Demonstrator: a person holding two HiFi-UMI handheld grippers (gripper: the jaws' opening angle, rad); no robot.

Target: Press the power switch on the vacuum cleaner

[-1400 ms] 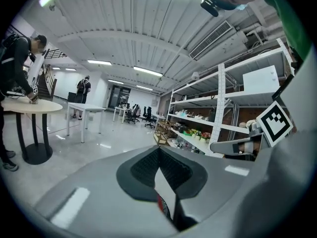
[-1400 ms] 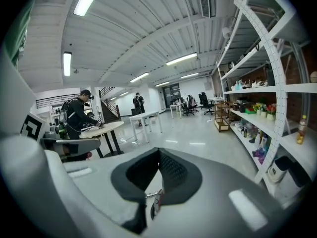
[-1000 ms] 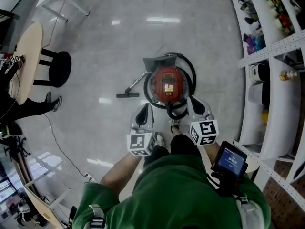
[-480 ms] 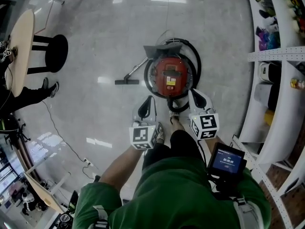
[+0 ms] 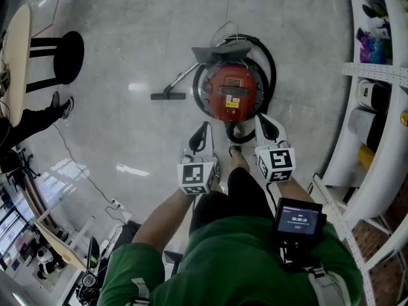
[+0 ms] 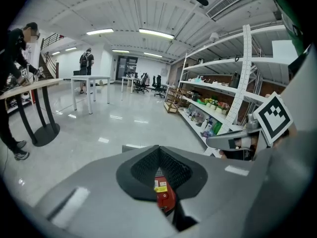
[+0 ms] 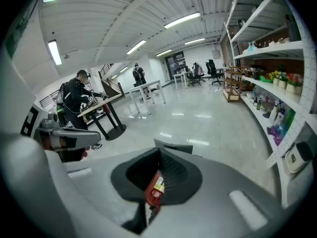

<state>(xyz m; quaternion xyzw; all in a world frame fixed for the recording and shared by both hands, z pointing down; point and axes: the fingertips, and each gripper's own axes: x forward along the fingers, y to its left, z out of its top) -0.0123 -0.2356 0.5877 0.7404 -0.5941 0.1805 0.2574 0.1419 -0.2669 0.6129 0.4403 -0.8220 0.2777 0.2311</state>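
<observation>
Red vacuum cleaner (image 5: 232, 93) stands on the floor (image 5: 127, 50), black hose (image 5: 271, 64) looped round its body; left claw (image 5: 199, 139) and right claw (image 5: 268, 129), both with jaws together and holding nothing, hang side by side near its closer edge

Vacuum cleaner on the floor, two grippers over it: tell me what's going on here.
A person in a green top stands over a red vacuum cleaner on the floor, with a gripper in each hand. The left gripper and right gripper both point down at its near side, jaws together and holding nothing. Neither appears to touch the vacuum, so the power switch looks not yet pressed.
</observation>
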